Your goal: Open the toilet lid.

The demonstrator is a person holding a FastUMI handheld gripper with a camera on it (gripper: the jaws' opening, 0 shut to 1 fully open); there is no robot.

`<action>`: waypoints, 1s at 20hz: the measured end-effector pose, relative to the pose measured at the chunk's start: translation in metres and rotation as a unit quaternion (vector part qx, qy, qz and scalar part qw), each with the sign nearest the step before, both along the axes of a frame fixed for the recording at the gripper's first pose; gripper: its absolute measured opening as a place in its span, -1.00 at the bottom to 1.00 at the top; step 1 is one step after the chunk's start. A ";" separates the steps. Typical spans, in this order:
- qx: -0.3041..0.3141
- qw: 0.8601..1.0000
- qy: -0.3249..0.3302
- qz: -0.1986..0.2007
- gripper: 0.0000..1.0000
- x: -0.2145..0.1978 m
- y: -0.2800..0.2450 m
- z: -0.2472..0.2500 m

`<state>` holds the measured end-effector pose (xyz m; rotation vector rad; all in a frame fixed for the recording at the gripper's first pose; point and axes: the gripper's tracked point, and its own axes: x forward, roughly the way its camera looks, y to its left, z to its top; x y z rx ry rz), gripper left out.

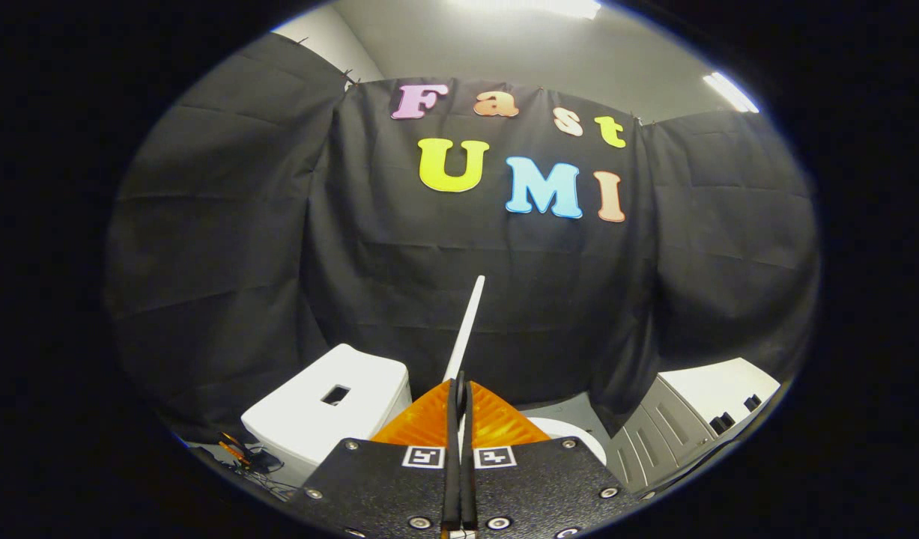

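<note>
Two fingers of the gripper (pixel 460 393) stand pressed together at the 6 o'clock position, clamped on the thin edge of the toilet lid (pixel 466 326). The lid is seen edge-on as a narrow white strip that rises from between the fingertips and leans slightly toward 1 o'clock, standing raised and close to upright against the black cloth wall (pixel 399 254). Both fingers press on its lower part, one on either side.

At 7 o'clock from the fingers, just beside them, sits the white toilet tank (pixel 332 408), its flat top bearing a small dark rectangular opening. Below the tank, near the floor, lies a tangle of cables (pixel 242 453). At 5 o'clock from the fingertips, partly hidden behind the gripper body, a curved white part of the toilet bowl rim (pixel 579 438) shows. Farther out at 4 o'clock stands a grey and white cabinet (pixel 691 412) with dark slots on its top. Beyond the cloth, toward 12 o'clock, a grey ceiling (pixel 519 45) carries bright strip lights (pixel 730 91).
</note>
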<state>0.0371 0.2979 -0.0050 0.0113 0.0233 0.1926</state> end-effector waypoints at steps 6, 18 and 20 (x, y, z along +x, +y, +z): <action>0.016 1.000 -0.001 0.027 -1.00 -0.003 0.034 0.004; 0.006 0.998 0.002 0.069 -0.99 -0.011 0.090 0.008; 0.021 0.997 0.005 0.071 -0.97 -0.013 0.096 0.008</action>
